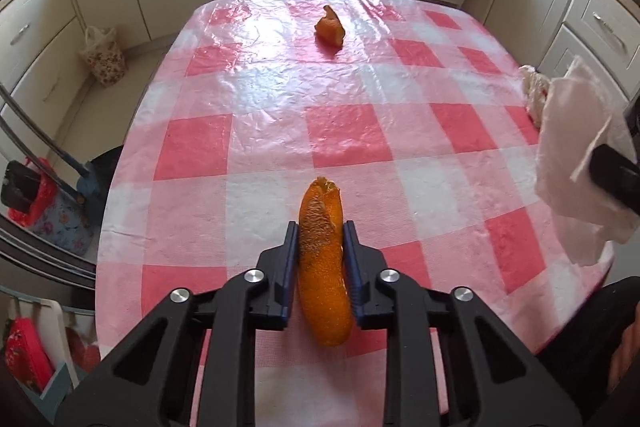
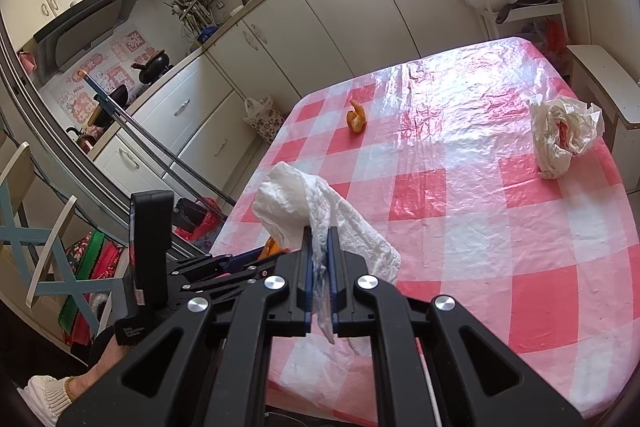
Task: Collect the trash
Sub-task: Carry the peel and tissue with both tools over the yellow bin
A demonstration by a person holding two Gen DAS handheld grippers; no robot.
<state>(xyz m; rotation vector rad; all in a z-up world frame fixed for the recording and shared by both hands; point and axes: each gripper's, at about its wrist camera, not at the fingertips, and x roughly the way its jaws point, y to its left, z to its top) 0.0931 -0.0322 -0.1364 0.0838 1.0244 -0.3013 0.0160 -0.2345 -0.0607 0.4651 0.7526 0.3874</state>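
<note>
Trash was held in both tools above a table covered by a glossy pink-and-white checked plastic cloth [image 1: 280,95]. The left gripper [image 1: 320,231] was clenched on a long curved strip of orange peel [image 1: 324,267], pinched between its blue-lined fingers, the peel's ends sticking out past them front and back. The right gripper [image 2: 319,239] was clamped on a crumpled white paper napkin [image 2: 296,203], which spilled loosely over both sides of the jaws.

Two pieces remained on the cloth: a small curled scrap of orange peel [image 1: 330,29] near the far end, and a scrunched white plastic bag with red print [image 2: 560,139] near the right edge.

The napkin was gripped only by a thin fold, so a quick swing could probably pull it free. The peel looked stiff and curved, and might twist or slip out.

No bin was clearly visible. A floral bag with white handles [image 1: 102,61] stood on the floor by the cabinets; its contents could not be seen.
</note>
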